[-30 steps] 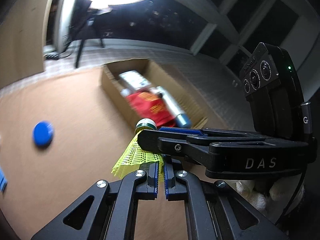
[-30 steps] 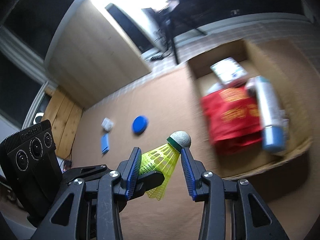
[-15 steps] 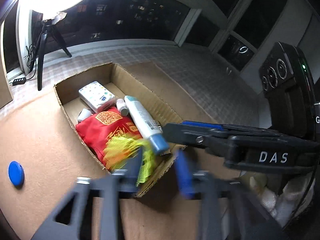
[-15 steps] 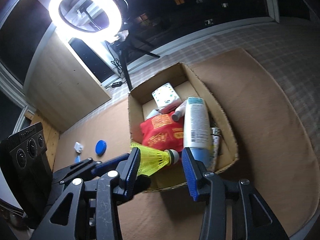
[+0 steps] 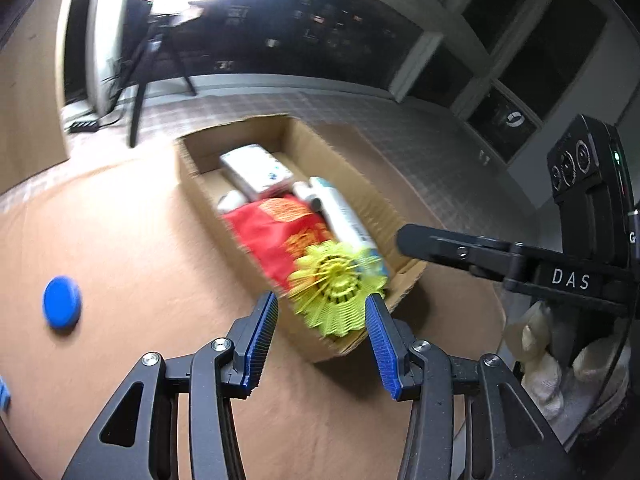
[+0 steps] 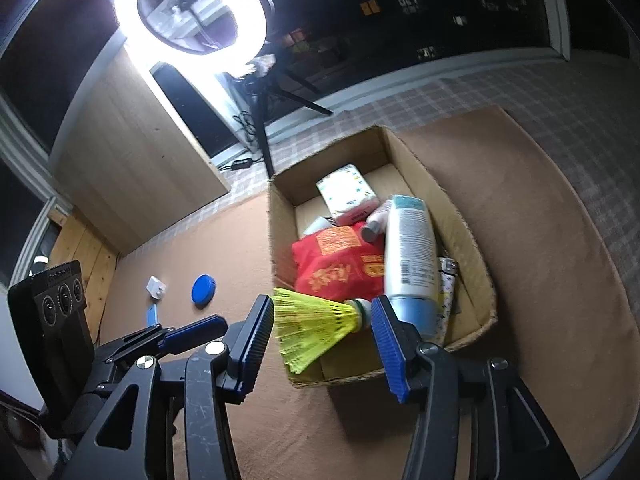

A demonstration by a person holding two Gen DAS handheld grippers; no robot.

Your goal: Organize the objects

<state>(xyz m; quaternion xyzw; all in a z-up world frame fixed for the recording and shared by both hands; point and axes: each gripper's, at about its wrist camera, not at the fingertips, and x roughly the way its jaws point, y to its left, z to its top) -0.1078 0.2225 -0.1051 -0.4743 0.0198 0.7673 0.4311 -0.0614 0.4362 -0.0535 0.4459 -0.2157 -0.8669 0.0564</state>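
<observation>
both grippers have swung from the open mat to the cardboard box (image 6: 468, 240) since a second ago, and both jaws have just been opening. left gripper (image 5: 320, 344) stands wide, holding nothing; right gripper (image 6: 324, 332) stands wide too — the yellow shuttlecock (image 6: 312, 320) lies between its pads, loose, over the box's near corner, beside the red packet (image 6: 340, 268).

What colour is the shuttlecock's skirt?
Bright yellow mesh; the shuttlecock has a green band by its white tip. Clearest in the right wrist view.
</observation>
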